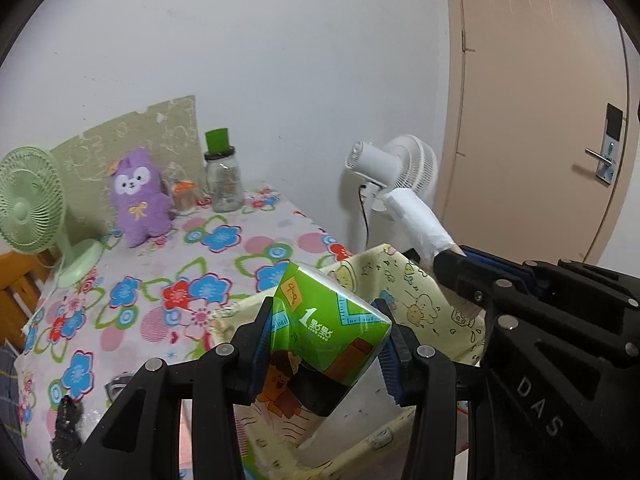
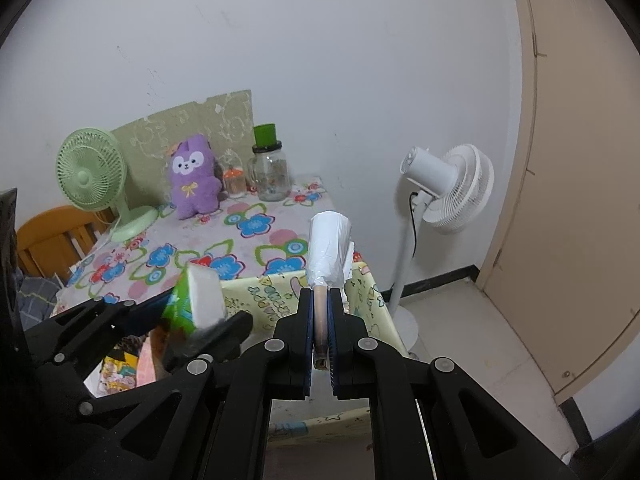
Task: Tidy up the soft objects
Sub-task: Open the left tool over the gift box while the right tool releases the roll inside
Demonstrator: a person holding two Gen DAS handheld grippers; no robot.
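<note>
**A:** While the left gripper (image 1: pixel 328 344) is hanging over the yellow cartoon-print bin (image 1: pixel 436 308), what is sitting between its fingers (image 1: pixel 262 344)?

**B:** A green tissue pack (image 1: pixel 324 320) is sitting there, tilted, with 1 blue pad pressing into each side. The wrapper is denting under them, so the fingers are clenching it. The pack is hanging above the bin's open mouth, just past the edge of the desk (image 1: pixel 140 300) with the flowered cloth.

**A:** And the right gripper (image 2: pixel 320 332)?

**B:** Its fingers (image 2: pixel 304 332) are squeezing together on the brown stem of a white-wrapped roll (image 2: pixel 328 248). The wrapped part is sticking out beyond the tips, pointing up and away, over the bin's far rim.

**A:** Are the 2 held things touching?

**B:** No, the pack is staying to the left of the roll, apart from it.

**A:** Anything soft on the desk?

**B:** A purple plush toy (image 1: pixel 138 196) is standing upright at the back, between a green desk fan (image 1: pixel 28 204) and a glass jar (image 1: pixel 224 180) with a green lid. A white standing fan (image 2: pixel 452 188) is standing on the floor beside the desk.
</note>
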